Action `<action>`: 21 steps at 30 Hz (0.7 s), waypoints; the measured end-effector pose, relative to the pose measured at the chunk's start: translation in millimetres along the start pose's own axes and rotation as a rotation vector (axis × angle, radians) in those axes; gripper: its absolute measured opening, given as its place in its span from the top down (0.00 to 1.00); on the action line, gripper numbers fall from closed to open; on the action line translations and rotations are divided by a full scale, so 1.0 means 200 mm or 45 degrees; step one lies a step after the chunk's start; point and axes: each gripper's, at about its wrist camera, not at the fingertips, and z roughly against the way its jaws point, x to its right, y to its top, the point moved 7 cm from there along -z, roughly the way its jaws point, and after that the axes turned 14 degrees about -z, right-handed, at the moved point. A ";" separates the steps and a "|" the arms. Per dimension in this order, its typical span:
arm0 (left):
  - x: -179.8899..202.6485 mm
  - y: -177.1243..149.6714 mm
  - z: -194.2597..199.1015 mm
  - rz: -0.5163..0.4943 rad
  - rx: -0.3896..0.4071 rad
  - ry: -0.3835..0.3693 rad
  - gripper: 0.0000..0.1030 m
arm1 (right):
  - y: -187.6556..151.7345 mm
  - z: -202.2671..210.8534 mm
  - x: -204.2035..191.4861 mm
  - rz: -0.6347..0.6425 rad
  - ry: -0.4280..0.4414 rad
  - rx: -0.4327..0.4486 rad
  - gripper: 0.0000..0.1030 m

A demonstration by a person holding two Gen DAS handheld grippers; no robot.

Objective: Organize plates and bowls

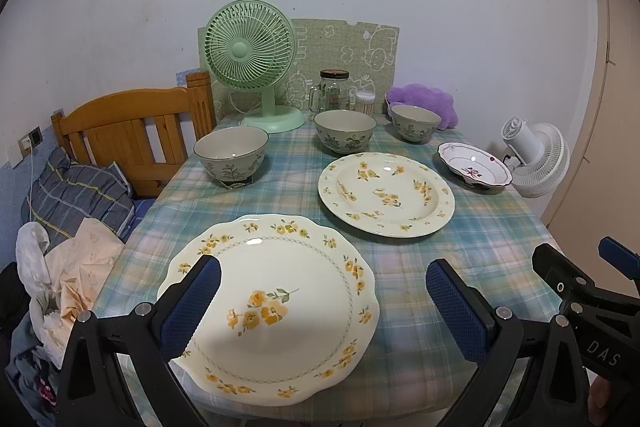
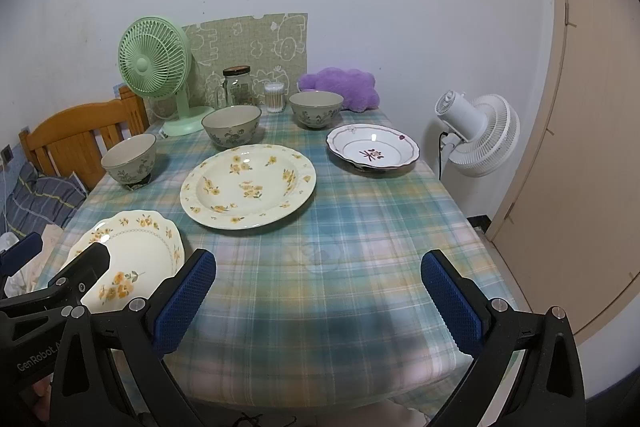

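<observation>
Three bowls and three plates sit apart on a plaid-covered table (image 2: 360, 227). The left gripper (image 1: 322, 293) hangs wide open over the scalloped plate (image 1: 280, 267), which lies at the near left corner with its edge out past the table's rim. The right gripper (image 2: 318, 283), also wide open and holding nothing, hovers over bare cloth at the near right. A round plate (image 2: 248, 187) lies mid-table, and a small plate (image 2: 372, 147) with a dark red flower lies near the right edge. The left bowl (image 2: 130, 159), middle bowl (image 2: 231, 125) and right bowl (image 2: 316, 107) line the far side. Behind them stand a green fan (image 2: 154, 67), a jar (image 2: 238, 85), a swab box (image 2: 275, 97) and a purple cushion (image 2: 340, 87), crowding the wall end. A white fan (image 2: 476, 131) stands off the right edge; a wooden headboard (image 1: 132, 131) and bedding (image 1: 76, 191) flank the left.
</observation>
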 end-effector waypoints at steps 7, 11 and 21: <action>-0.01 0.00 0.00 0.000 -0.002 0.001 0.00 | 0.00 0.00 0.00 -0.001 0.000 -0.002 0.00; -0.02 0.00 -0.01 0.000 -0.005 0.002 0.00 | 0.00 0.00 0.00 -0.002 -0.001 -0.002 0.00; -0.01 0.00 -0.01 -0.001 -0.006 0.003 0.00 | 0.01 -0.01 0.00 -0.002 0.001 -0.004 0.00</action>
